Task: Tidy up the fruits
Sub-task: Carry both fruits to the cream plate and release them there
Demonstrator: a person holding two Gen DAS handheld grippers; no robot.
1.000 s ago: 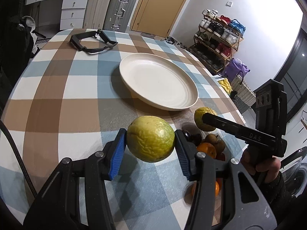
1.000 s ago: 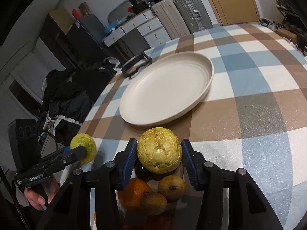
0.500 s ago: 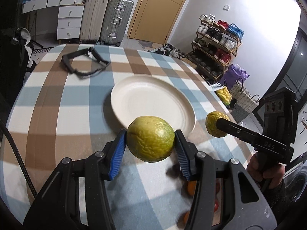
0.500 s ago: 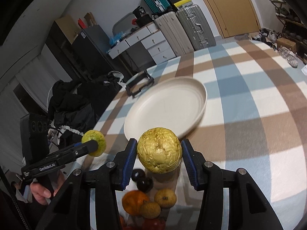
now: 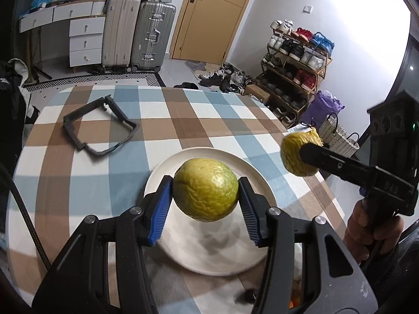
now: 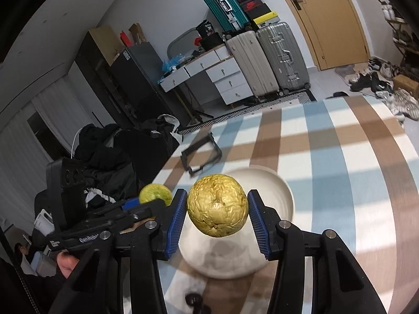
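My left gripper (image 5: pixel 205 195) clamps a round greenish-yellow wrinkled fruit (image 5: pixel 205 189) across its middle, held in the air above the cream ceramic plate (image 5: pixel 183 248). My right gripper (image 6: pixel 217 213) likewise grips a golden, deeply wrinkled fruit (image 6: pixel 217 205) over that plate. Both look light, firm-skinned and bruisable; a moderate grip across the widest part suits them.

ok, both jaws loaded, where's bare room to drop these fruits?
The white plate holds nothing. Bare checkered tablecloth lies between the plate and the black frame, and beyond the plate. It is crowded at the near edge, where small fruits sit.
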